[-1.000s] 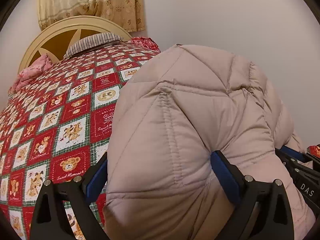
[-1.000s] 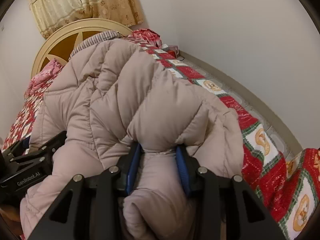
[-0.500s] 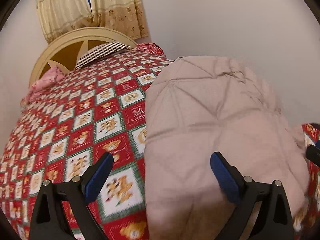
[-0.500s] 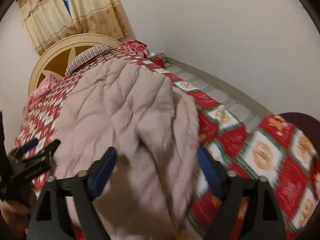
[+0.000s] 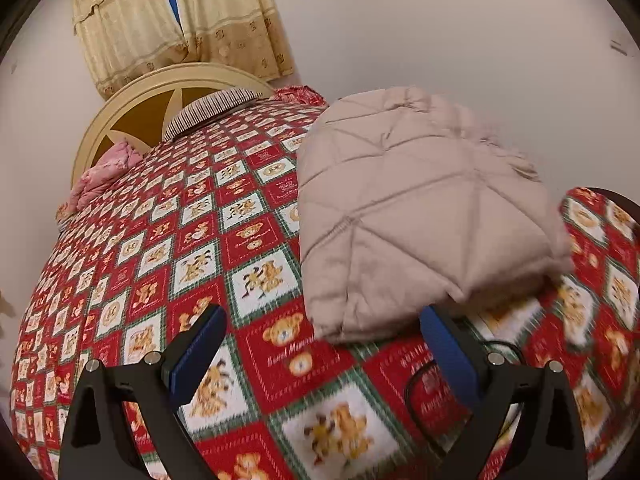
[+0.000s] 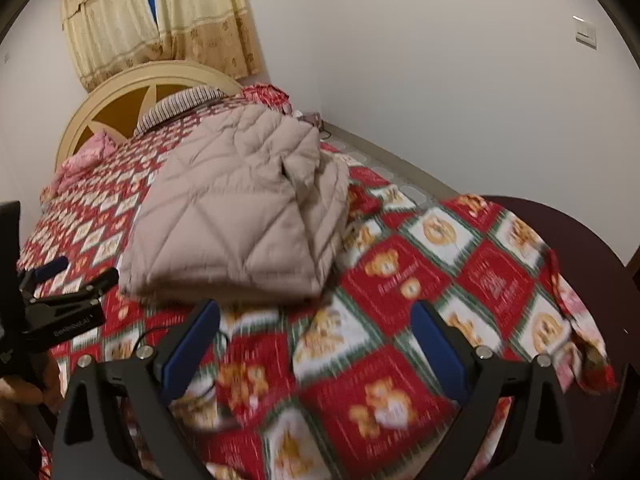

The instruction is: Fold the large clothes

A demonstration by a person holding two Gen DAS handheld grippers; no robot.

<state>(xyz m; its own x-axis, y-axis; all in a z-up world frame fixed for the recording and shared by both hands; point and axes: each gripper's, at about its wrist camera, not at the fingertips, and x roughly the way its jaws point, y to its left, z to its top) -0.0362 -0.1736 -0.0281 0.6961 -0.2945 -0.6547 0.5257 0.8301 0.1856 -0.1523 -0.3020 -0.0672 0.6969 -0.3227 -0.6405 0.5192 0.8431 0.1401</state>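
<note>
Writing, bedspread (image 5: 280, 376): script lettering in the red squares under the teddy bears; the start reads like "Sweet Mem…", the rest too blurred to read.
Writing, left gripper body: white lettering along its side in the right wrist view, mirrored and smeared, not legible.
Writing, jacket (image 5: 404, 216): no label or brand legible.
Left gripper (image 5: 322, 346): jaws spread wide, blue pads apart, nothing between them but bedspread; the near edge of the jacket lies just ahead of the fingertips, not touched. Also seen at the left edge of the right wrist view (image 6: 76, 276).
Right gripper (image 6: 314, 338): jaws have just been opening and now stand wide; nothing between the pads, only bedspread below; jacket edge just beyond the left fingertip, clear of it.
Jacket position (image 6: 236, 216): beige quilted puffer, folded into a thick bundle, lying on the bedspread toward the wall side of the bed, free of both grippers.
Bed head: cream headboard (image 5: 160, 92), striped pillow (image 5: 212, 110), pink cloth (image 5: 104, 172) at the left side.
Cable (image 5: 416, 384): thin black loop on the bedspread near the left gripper's right finger.
</note>
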